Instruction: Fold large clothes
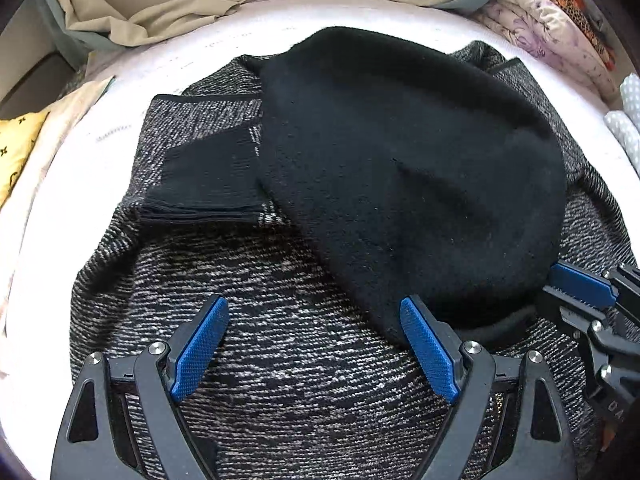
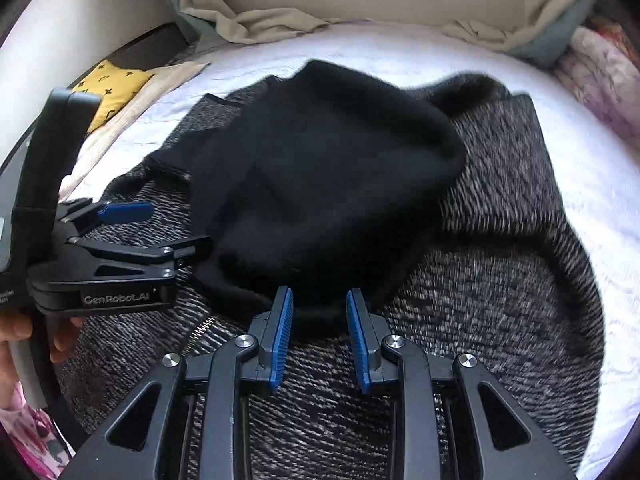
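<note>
Claws first: the left claw (image 1: 314, 350) gapes wide over the speckled grey coat (image 1: 280, 360), its right finger at the hem of the black sweater (image 1: 400, 152). The right claw (image 2: 320, 336) stands apart at that sweater's near edge. Both garments lie on the white bed (image 2: 400, 52).

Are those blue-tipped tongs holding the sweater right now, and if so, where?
Nothing is held. The left hand-held gripper is wide open above the grey knit sweater; the right hand-held gripper is open at its black lining's edge.
</note>
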The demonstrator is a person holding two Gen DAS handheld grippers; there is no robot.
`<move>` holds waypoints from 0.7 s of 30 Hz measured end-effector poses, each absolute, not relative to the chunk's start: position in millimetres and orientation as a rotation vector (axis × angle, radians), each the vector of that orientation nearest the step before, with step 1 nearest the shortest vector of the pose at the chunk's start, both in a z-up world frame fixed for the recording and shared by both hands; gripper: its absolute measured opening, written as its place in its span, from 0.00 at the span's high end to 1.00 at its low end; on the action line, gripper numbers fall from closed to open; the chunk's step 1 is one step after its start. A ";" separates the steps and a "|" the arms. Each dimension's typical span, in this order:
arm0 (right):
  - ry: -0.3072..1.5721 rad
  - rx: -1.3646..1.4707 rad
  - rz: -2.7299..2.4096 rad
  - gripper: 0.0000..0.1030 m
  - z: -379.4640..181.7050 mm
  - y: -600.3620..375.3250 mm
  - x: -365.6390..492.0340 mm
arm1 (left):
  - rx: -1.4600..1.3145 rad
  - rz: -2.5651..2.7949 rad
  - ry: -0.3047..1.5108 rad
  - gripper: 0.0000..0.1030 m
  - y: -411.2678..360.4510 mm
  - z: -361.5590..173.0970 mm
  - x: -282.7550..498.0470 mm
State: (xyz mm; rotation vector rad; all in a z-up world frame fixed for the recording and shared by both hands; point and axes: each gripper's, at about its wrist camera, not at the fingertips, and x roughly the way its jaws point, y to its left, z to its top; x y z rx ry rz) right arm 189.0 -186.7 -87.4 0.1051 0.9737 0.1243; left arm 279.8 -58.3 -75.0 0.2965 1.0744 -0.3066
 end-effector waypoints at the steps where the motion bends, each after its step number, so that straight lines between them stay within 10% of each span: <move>1: 0.973 0.114 0.121 0.77 -90.1 -190.2 188.7 | 0.302 -0.308 1.070 0.13 -59.8 -76.2 279.3; 12: 0.968 0.221 0.100 0.74 -98.8 -201.0 191.7 | 0.286 -0.299 1.042 0.11 -62.3 -77.3 271.2; 16: 0.936 0.287 0.082 0.51 -81.4 -210.8 181.4 | 0.288 -0.299 1.031 0.11 -61.3 -67.5 257.2; 21: 0.908 0.315 0.066 0.51 -61.9 -223.4 167.8 | 0.278 -0.299 1.020 0.11 -50.4 -55.8 244.2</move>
